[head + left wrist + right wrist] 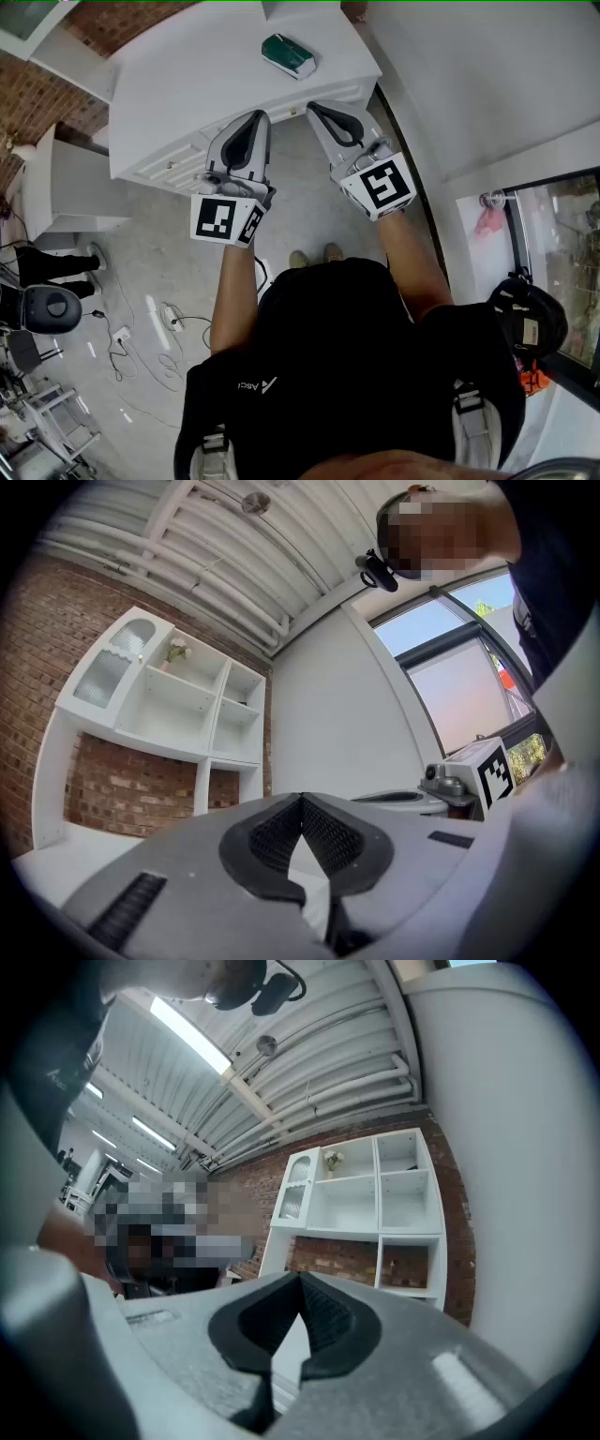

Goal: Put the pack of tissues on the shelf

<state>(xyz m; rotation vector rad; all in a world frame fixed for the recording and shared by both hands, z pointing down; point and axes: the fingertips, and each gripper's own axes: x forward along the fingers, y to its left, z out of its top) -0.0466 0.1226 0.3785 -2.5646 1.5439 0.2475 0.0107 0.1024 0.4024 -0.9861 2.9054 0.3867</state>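
The pack of tissues, green with a white edge, lies on the white counter near its far end. Both grippers hover side by side short of the counter's near edge, pointing toward it. My left gripper is shut with nothing in it, its tips meeting in the left gripper view. My right gripper is shut and empty too. The white shelf unit hangs on the brick wall above the counter and also shows in the right gripper view. The pack is hidden from both gripper views.
Drawers line the counter's front. A white wall runs along the right, with a window lower down. A small vase of flowers stands in an upper shelf compartment. Cables and chairs lie on the floor at the left.
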